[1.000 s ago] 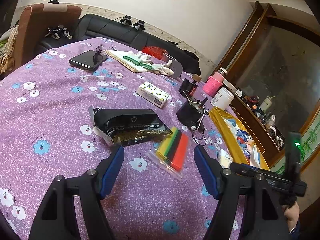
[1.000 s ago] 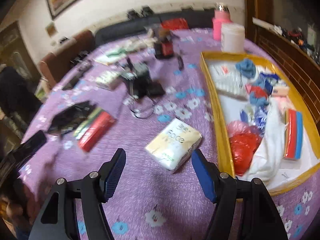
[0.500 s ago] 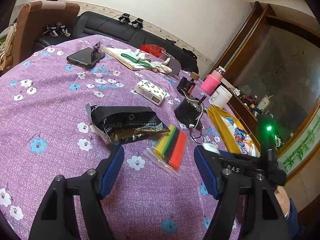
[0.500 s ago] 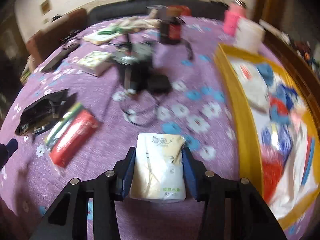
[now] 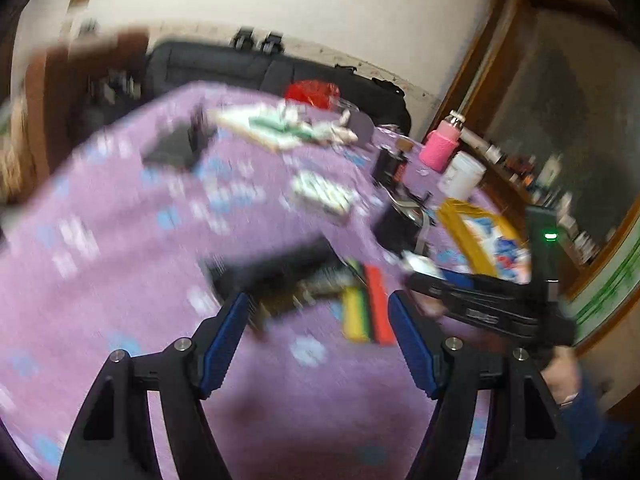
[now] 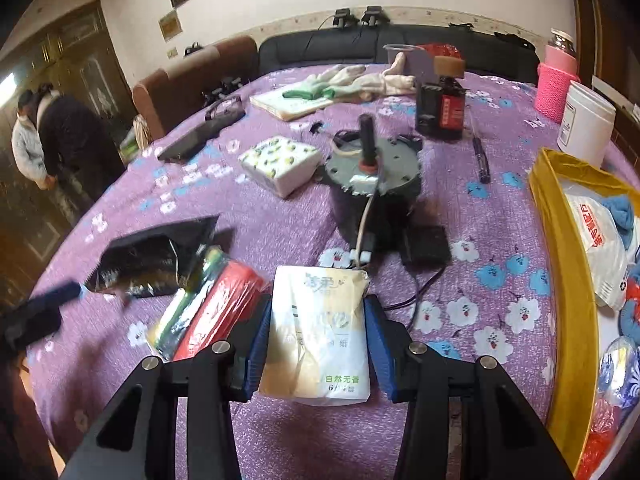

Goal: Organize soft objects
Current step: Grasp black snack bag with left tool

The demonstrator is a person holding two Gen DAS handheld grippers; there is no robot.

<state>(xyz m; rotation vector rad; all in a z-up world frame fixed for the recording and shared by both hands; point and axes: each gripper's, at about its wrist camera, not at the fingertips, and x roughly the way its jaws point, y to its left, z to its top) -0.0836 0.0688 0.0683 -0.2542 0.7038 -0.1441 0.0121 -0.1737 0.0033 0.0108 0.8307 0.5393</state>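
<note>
My right gripper is shut on a cream tissue pack, its blue pads pressed against both sides just above the purple flowered tablecloth. A bag of coloured cloths and a black packet lie to its left. The yellow tray with soft items stands at the right. My left gripper is open and empty above the table, in a blurred view, with the coloured cloths and black packet just beyond its fingers. The right gripper's body shows at its right.
A dark motor with cable, a patterned tissue pack, a dark bottle, a phone, gloves on a book, a white jar and a pink bottle stand on the table. Two people stand far left.
My right gripper closed on the cream tissue pack and holds it. My left gripper swung quickly, blurring its view, and stayed open.
</note>
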